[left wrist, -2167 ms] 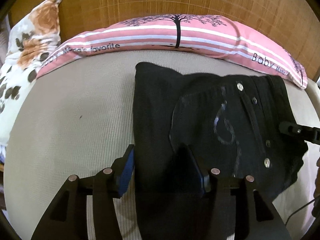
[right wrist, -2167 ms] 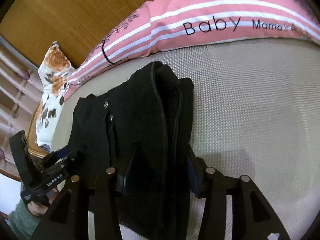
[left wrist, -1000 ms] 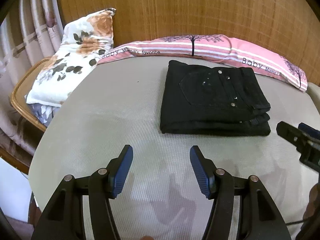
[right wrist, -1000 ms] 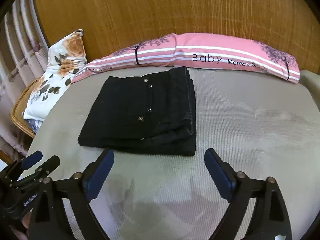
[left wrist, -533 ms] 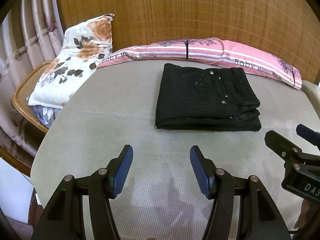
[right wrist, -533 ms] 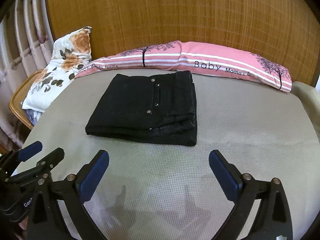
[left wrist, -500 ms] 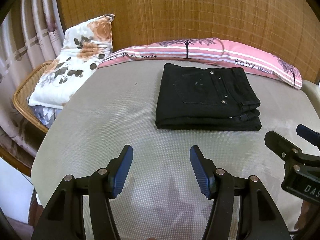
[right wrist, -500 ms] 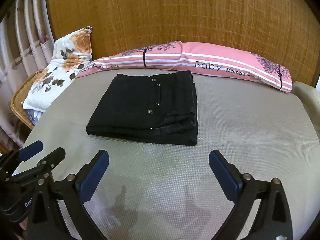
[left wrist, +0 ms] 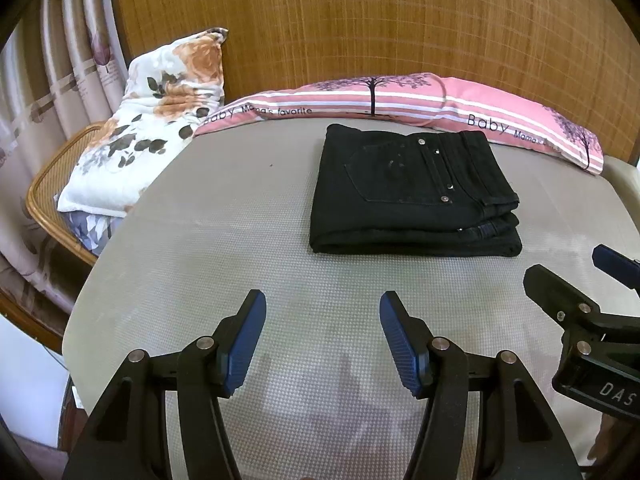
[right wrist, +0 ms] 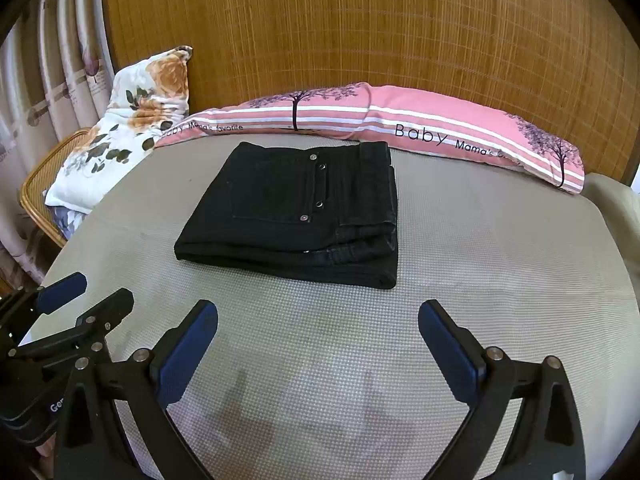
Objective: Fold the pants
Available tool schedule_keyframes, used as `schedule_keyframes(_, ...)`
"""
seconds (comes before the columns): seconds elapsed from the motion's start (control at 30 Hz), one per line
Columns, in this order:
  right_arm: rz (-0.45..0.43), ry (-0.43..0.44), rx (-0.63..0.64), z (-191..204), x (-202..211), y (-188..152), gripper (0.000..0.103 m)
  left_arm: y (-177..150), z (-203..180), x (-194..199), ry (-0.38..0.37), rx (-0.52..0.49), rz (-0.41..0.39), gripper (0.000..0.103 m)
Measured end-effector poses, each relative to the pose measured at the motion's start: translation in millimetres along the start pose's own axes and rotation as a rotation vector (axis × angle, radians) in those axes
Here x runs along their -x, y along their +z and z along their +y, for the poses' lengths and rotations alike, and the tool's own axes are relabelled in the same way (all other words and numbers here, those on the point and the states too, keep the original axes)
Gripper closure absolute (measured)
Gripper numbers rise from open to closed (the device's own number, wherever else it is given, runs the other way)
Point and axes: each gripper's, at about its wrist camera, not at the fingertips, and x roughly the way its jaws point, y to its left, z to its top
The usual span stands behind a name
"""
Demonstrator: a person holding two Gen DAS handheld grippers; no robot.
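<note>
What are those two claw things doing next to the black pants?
A person holds a gripper in each hand and is folding pants. The black pants lie in a neat folded stack on the grey mat, in front of the pink pillow. The left gripper and the right gripper are both open and empty, held apart from the pants. The folding looks finished.

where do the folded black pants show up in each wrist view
Left wrist: black pants right of centre, beyond the open left gripper.
Right wrist: black pants left of centre.
Shared landmark: pink striped pillow right behind them.
</note>
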Motion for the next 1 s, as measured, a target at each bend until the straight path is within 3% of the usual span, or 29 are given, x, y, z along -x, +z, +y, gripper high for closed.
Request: schedule_keyframes(1.0,0.026,-0.004,-0.005,-1.8,-4.8,-6.7,0.003,-4.0,1.9,-9.1,-0.008,-0.012,0.013,0.043)
